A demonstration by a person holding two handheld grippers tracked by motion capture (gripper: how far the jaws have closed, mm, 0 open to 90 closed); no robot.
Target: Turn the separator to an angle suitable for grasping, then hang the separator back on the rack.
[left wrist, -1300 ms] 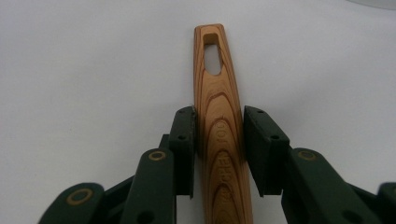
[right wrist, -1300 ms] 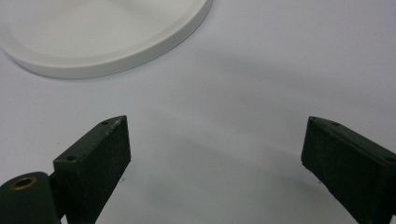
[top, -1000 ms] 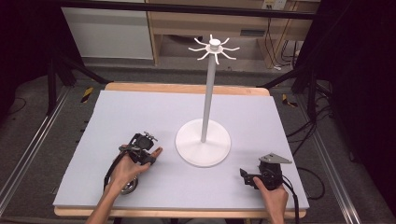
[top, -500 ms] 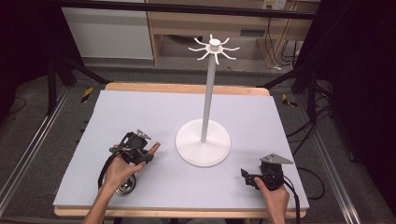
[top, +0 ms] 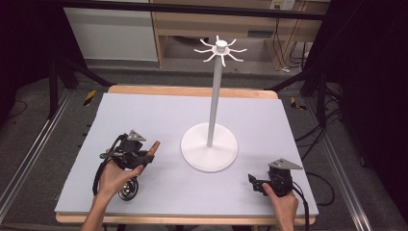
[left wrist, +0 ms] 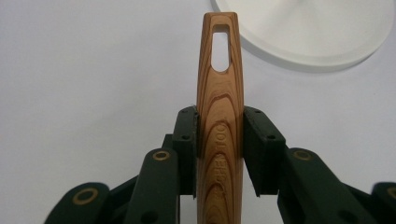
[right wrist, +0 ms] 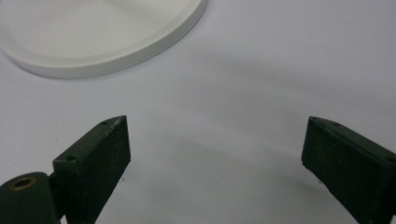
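**My left claw holds a wooden handle**

My left claw squeezes a wooden handle tight between its two jaws. The handle has a hole at its tip and points toward the white stand. My right claw is wide open above the grey table, holding nothing.

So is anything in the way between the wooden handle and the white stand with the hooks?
Nothing visible. The left gripper holds the wooden handle, and bare table lies between it and the white stand.
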